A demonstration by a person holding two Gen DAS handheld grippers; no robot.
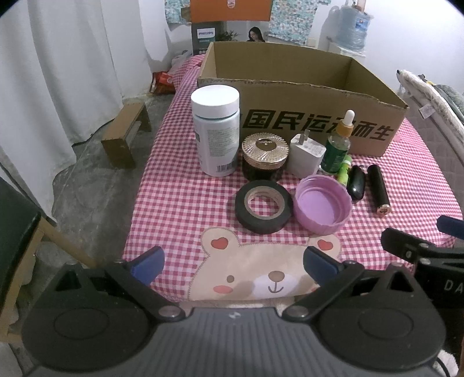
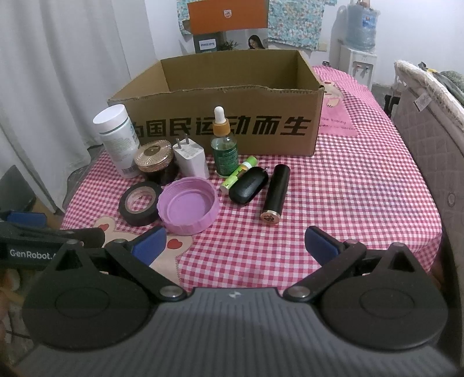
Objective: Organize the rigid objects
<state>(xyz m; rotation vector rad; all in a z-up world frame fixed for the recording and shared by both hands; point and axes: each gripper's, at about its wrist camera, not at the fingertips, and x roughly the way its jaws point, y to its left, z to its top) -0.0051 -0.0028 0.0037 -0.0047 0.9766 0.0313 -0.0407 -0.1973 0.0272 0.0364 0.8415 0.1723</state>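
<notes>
An open cardboard box (image 1: 304, 116) (image 2: 261, 127) stands at the back of the checked table. In front of it sit a white pill bottle (image 1: 216, 130) (image 2: 117, 139), a gold-lidded jar (image 1: 264, 155) (image 2: 155, 161), a white charger (image 1: 306, 155) (image 2: 191, 159), a green dropper bottle (image 1: 337, 145) (image 2: 224, 145), black tape (image 1: 263, 206) (image 2: 139, 204), a purple lid (image 1: 322, 204) (image 2: 188, 206), a green tube (image 2: 238, 174), a black case (image 1: 356, 182) (image 2: 248, 188) and a black cylinder (image 1: 378, 187) (image 2: 275, 194). My left gripper (image 1: 233, 265) and right gripper (image 2: 235, 246) are open, near the front edge, holding nothing.
A checked cloth with a bear print (image 1: 261, 269) covers the table. A small wooden stool (image 1: 126, 136) stands on the floor at left. A padded headboard (image 2: 429, 145) lies to the right. A water dispenser (image 2: 358, 43) and a Philips carton (image 2: 227, 26) are behind the box.
</notes>
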